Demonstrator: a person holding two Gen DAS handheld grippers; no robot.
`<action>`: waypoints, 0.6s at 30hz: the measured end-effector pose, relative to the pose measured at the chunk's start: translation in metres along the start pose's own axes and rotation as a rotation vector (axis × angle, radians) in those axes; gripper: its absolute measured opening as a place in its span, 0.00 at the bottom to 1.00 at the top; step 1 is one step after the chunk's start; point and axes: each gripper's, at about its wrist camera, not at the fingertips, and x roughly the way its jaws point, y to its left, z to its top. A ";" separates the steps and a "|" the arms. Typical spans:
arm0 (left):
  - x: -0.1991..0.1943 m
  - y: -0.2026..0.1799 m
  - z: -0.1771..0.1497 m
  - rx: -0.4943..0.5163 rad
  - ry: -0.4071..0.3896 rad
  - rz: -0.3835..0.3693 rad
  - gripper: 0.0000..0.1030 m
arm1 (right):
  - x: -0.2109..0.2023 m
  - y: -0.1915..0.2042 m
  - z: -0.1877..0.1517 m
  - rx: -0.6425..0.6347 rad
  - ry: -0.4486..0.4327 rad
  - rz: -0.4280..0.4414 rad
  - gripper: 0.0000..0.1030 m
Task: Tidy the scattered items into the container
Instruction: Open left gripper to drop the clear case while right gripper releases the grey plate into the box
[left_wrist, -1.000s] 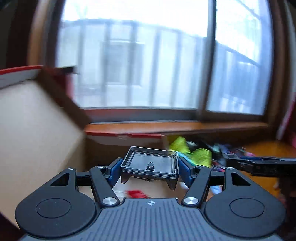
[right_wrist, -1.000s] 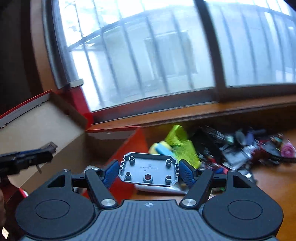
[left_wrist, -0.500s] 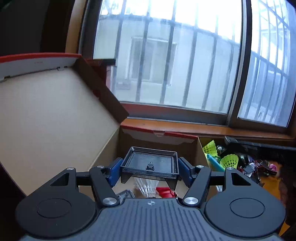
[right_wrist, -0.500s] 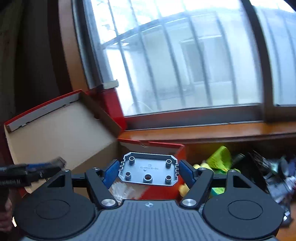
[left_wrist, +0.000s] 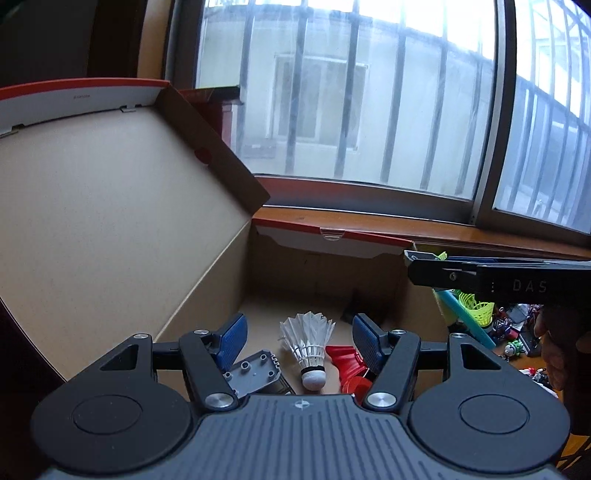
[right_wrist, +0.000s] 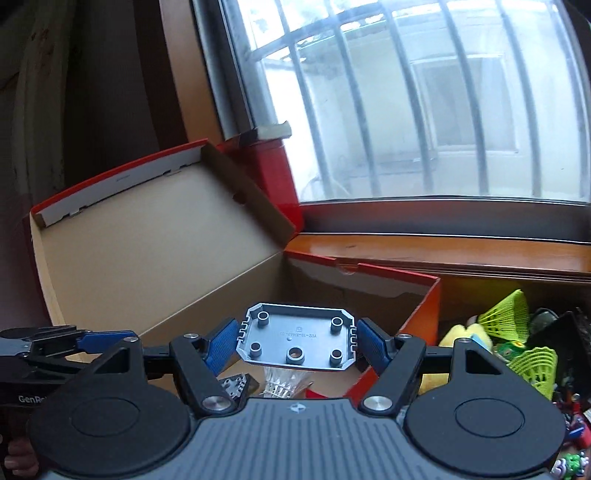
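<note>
An open red cardboard box (left_wrist: 332, 240) with a raised lid (left_wrist: 110, 221) stands by the window. My left gripper (left_wrist: 297, 339) is open and empty above the box. Below it lie a grey plastic tray (left_wrist: 255, 373), a white shuttlecock (left_wrist: 308, 345) and a red piece (left_wrist: 349, 365). My right gripper (right_wrist: 297, 341) is shut on a grey plastic plate (right_wrist: 297, 341) and holds it above the box (right_wrist: 424, 306), near its right wall. The right gripper also shows in the left wrist view (left_wrist: 412, 264), side on.
A pile of loose items lies on the wooden table right of the box: yellow-green shuttlecocks (right_wrist: 509, 317), a yellow plush toy (right_wrist: 461, 336) and small toys (left_wrist: 517, 332). A wooden window sill (right_wrist: 443, 254) and barred window stand behind.
My left gripper has opened and the dark tray it held now lies in the box. My right gripper has moved left with the grey plate to above the box.
</note>
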 end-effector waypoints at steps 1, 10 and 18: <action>0.001 0.001 0.000 -0.002 0.003 0.004 0.61 | 0.002 0.001 0.000 -0.006 0.004 0.004 0.70; 0.002 0.004 0.002 -0.003 0.013 0.016 0.67 | 0.012 0.004 -0.005 -0.013 0.028 0.027 0.71; 0.003 0.004 0.000 0.012 0.016 0.007 0.80 | 0.007 0.012 -0.012 -0.034 0.019 0.019 0.84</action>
